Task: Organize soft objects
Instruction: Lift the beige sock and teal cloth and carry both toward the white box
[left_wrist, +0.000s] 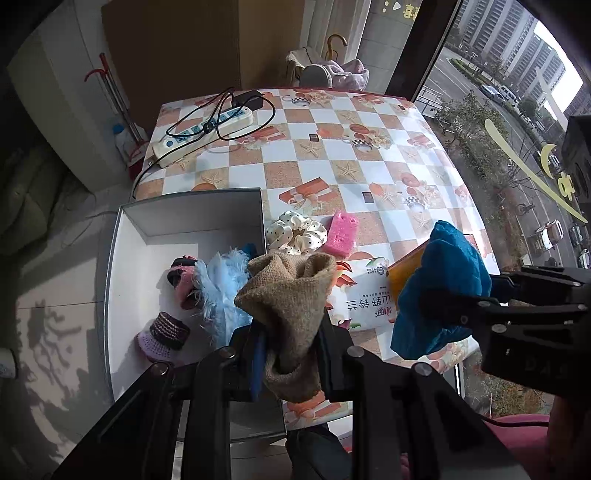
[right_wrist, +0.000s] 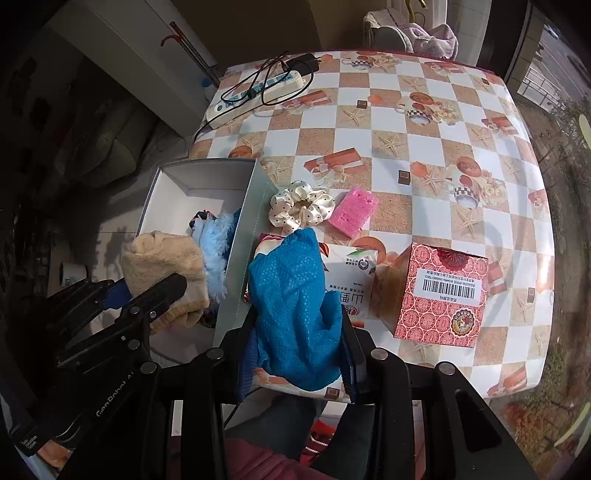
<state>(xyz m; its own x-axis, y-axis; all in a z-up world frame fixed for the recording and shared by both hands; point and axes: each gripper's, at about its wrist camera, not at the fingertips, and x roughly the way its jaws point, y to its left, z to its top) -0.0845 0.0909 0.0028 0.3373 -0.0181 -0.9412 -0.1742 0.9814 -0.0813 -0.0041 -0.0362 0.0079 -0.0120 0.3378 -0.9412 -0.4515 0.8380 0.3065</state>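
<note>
My left gripper (left_wrist: 290, 354) is shut on a tan knitted sock (left_wrist: 291, 295), held above the near right edge of the white box (left_wrist: 147, 229); it also shows in the right wrist view (right_wrist: 166, 269). My right gripper (right_wrist: 299, 343) is shut on a blue knitted cloth (right_wrist: 291, 302), held over the table's front edge; the cloth shows in the left wrist view (left_wrist: 439, 288). In the box lie a light blue fluffy piece (left_wrist: 218, 291), a pink and black item (left_wrist: 181, 280) and a small knitted hat (left_wrist: 162, 332). A dotted cream scrunchie (right_wrist: 301, 208) and pink sponge (right_wrist: 352, 212) lie on the table.
A tissue pack (right_wrist: 351, 284) and a red patterned carton (right_wrist: 439, 295) lie near the table's front edge. A power strip with black cables (right_wrist: 258, 92) sits at the far left corner. The box overhangs the table's left side. A window is on the right.
</note>
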